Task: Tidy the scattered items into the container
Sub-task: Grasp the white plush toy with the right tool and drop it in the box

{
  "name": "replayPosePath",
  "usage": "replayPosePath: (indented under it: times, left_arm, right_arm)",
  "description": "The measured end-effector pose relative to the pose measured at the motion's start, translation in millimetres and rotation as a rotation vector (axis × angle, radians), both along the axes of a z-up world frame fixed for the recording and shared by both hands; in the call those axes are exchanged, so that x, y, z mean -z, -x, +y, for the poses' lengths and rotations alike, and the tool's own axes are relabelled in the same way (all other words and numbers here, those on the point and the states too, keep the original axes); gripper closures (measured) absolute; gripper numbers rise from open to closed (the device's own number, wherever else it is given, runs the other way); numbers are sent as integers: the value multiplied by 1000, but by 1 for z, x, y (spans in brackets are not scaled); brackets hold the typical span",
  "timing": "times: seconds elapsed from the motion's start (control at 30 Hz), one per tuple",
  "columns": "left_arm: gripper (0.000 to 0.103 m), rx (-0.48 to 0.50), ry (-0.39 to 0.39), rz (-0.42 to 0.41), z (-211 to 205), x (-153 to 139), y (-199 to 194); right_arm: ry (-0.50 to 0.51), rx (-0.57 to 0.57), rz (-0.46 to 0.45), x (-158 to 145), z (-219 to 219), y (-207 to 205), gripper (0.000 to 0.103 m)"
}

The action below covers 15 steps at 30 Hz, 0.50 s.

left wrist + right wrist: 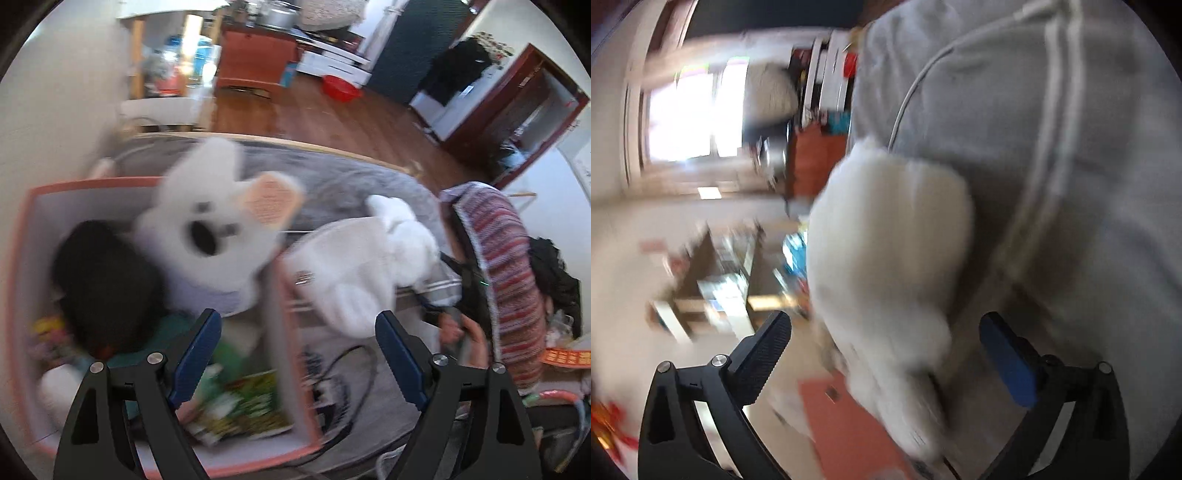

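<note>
Claws gape; one white plush tops one box.

The fluffy white plush dog is showing a black nose and a peach inner ear. The salmon-rimmed cardboard box is holding a green-and-yellow printed packet, beside a red, white and purple striped knitted cushion.

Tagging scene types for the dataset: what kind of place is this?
Most likely a lived-in home, a bedroom or bed-sitting room. A grey blanket covers what looks like a bed, plush toys sit in a pink box, and beyond lie a wood floor and a cabinet.
</note>
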<state>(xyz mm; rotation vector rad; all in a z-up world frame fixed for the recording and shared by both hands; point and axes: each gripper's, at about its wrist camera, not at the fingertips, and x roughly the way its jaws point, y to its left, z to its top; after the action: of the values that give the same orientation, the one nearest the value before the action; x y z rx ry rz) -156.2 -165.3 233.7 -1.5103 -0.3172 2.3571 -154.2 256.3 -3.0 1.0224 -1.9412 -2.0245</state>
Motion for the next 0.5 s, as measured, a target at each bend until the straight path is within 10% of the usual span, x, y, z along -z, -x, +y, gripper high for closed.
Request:
replayPosePath:
  times: [0.33, 0.5]
  left_arm:
    - [18, 63, -55, -36, 68, 15, 9]
    - [18, 29, 141, 92, 70, -19, -32]
  right_arm:
    - [-14, 3, 40, -2, 8, 27, 32]
    - [104, 27, 154, -36, 29, -41, 32]
